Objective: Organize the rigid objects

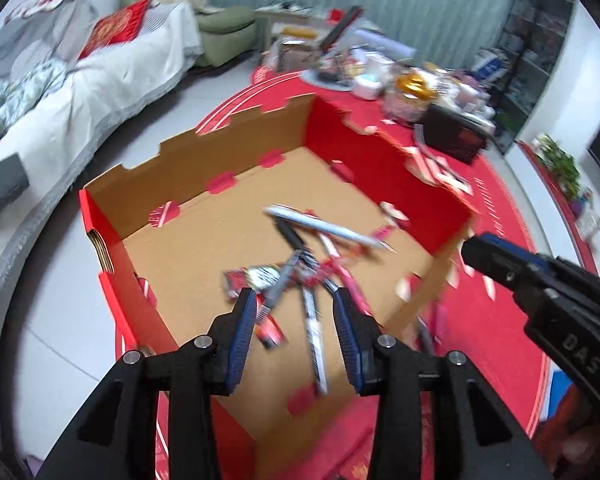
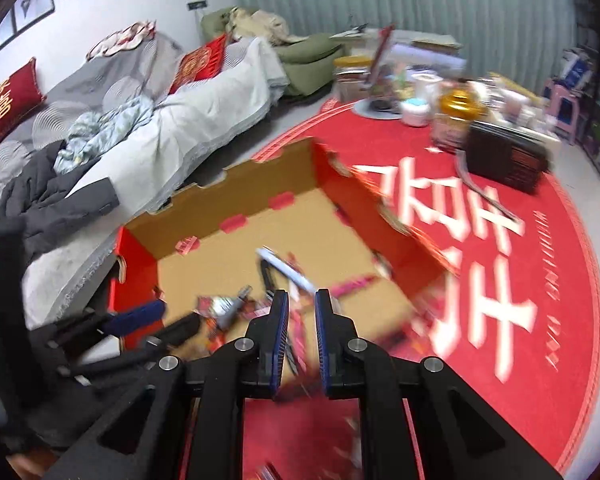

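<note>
A shallow cardboard box (image 1: 220, 148) (image 2: 240, 184), red outside and brown inside, sits on a red round tablecloth (image 1: 500, 340) (image 2: 500, 280). Several pens lie crossed on its floor, among them a pale pen (image 1: 324, 232) (image 2: 288, 270) and small red packets (image 1: 252, 278). My left gripper (image 1: 294, 300) hovers over the pile, open, with nothing between its blue pads. My right gripper (image 2: 302, 300) hangs above the box's near side; its pads stand a narrow gap apart with nothing gripped. Each shows in the other's view: the right gripper (image 1: 476, 252) and the left gripper (image 2: 168, 320). Both views are blurred.
At the table's far side stand a black case (image 1: 452, 136) (image 2: 504, 164), a gold-lidded jar (image 1: 412, 88) (image 2: 456, 108) and mixed clutter. A covered sofa (image 1: 100, 92) (image 2: 180, 120) with red cushions runs along the left, and a green armchair (image 1: 224, 28) is behind it.
</note>
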